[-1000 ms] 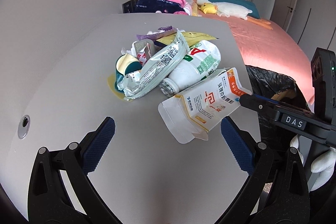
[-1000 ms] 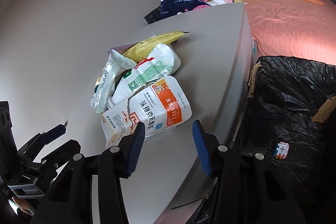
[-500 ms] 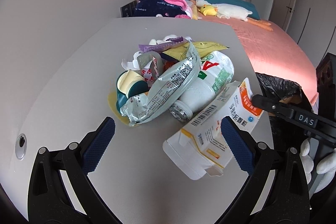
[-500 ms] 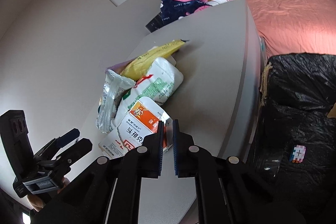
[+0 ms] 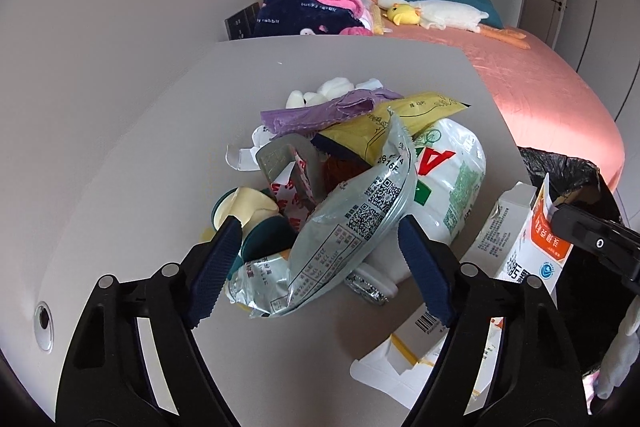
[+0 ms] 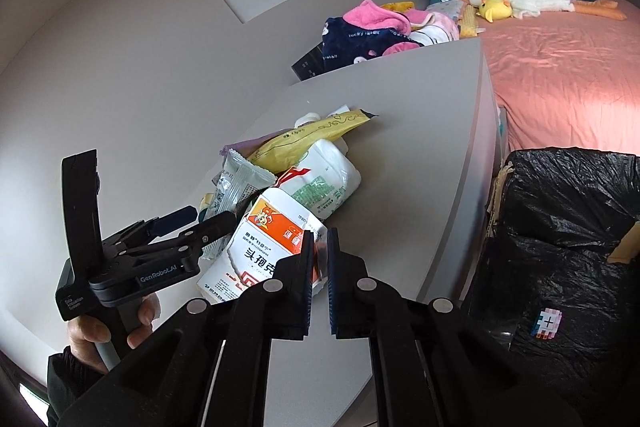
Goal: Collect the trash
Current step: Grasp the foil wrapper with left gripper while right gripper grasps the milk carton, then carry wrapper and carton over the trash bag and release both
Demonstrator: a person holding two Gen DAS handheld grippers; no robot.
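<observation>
- Left claw (image 5: 320,267): spread wide, nothing gripped; its pads flanked a crinkled silver foil wrapper (image 5: 344,227), apparently lined up for the next pick.
- Trash pile (image 5: 360,163): heaped mid-tabletop (image 5: 160,131); glossy pouches, a white plastic bottle (image 5: 452,183), a round green cup.
- Right claw (image 6: 319,267): clenched on a torn white-and-orange cardboard carton (image 6: 260,247), at the tabletop's right edge.
- Bin (image 6: 568,235): black crinkled liner, just beside the tabletop.

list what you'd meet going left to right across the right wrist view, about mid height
left gripper → silver wrapper → medicine box → right gripper → table edge → black trash bag
</observation>
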